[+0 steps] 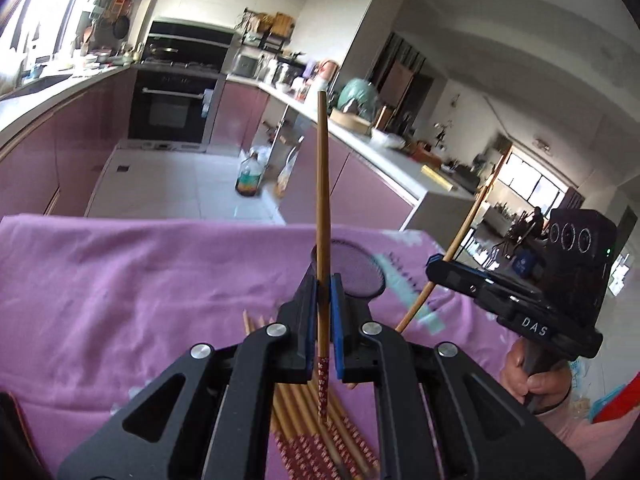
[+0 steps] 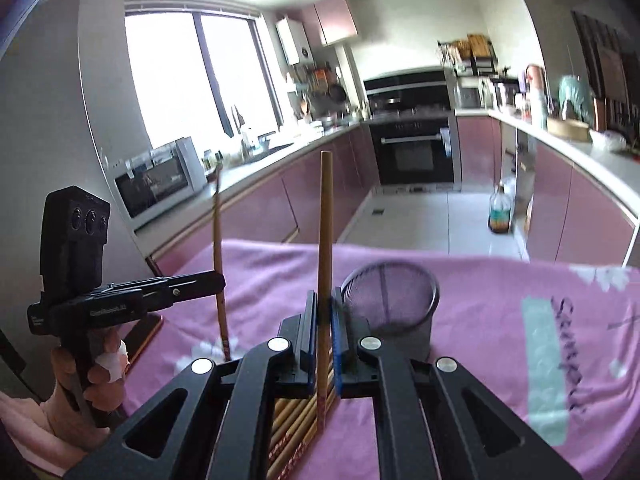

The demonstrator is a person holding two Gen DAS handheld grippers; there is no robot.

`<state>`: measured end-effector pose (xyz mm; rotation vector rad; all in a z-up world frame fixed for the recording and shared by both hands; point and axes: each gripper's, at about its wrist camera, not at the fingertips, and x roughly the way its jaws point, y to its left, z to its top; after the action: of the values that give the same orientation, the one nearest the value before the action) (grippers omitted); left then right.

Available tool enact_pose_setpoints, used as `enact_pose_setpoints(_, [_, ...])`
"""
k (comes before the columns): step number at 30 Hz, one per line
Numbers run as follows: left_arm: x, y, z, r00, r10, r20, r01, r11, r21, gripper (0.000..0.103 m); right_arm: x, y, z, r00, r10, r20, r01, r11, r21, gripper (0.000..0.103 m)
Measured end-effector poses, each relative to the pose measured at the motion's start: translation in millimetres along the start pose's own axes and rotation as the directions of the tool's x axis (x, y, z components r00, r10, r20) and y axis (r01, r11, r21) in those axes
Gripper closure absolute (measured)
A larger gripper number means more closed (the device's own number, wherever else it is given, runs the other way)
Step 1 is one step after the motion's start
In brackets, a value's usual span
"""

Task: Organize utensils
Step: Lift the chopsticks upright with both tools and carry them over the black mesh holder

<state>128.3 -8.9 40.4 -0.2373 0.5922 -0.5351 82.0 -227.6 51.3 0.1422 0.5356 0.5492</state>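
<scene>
Because each chopstick must drop point-first into the mesh cup (image 2: 394,300), your left hand-held gripper (image 1: 323,320) pinches one chopstick (image 1: 322,184) upright, your right hand-held gripper (image 2: 324,336) another chopstick (image 2: 325,220), above the pile (image 1: 320,432) on the desk (image 1: 120,280).

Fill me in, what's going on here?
A person is sorting chopsticks with handheld tongs. The left tongs are shut on one chopstick, the right tongs on another, both lifted nearly upright. More chopsticks lie on the pink cloth. The mesh cup beyond is empty as far as visible.
</scene>
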Motion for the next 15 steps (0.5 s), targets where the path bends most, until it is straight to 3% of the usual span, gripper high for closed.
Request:
enact_pose_setpoints(8, [13.6, -33.2, 56.6, 0.995, -0.036, 0.096, 0.033, 0.999, 0.025, 0.096, -8.4, -10.0, 48.5, 0.996, -0.011, 0.089, 0.014, 0.999, -0.037, 0.098])
enact_pose_setpoints(15, [40.6, -56.7, 85.0, 0.992, -0.022, 0.121, 0.014, 0.998, 0.068, 0.096, -3.2, -33.5, 76.9, 0.99, -0.057, 0.132, 0.06, 0.998, -0.016, 0.098])
